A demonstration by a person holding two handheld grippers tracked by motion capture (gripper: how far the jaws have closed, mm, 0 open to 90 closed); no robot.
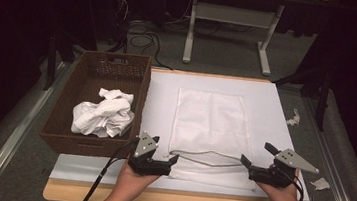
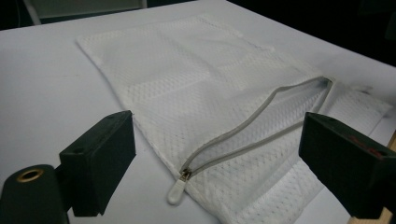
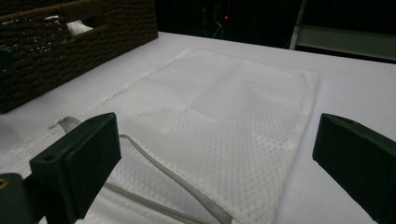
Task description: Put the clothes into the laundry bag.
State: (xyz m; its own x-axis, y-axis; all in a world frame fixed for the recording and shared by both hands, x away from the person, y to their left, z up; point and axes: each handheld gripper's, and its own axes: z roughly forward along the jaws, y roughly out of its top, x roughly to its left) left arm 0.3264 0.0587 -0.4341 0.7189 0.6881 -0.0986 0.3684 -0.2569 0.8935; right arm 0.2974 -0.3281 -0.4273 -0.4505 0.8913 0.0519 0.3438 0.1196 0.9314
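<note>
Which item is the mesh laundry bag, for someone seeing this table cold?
Start at the white table top, right of the brown wicker basket. The mesh laundry bag lies flat there, a white netted rectangle. Unlike the crumpled white cloth inside the basket, it has a grey, partly open zipper.

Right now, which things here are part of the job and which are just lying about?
In the job:
- mesh bag, zipper open
- left gripper, open, at the zipper pull
- right gripper, open, at the bag's other side
- likely the basket and its crumpled cloth

Lying about:
- paper scraps
- cables on the floor
- white frame
</note>
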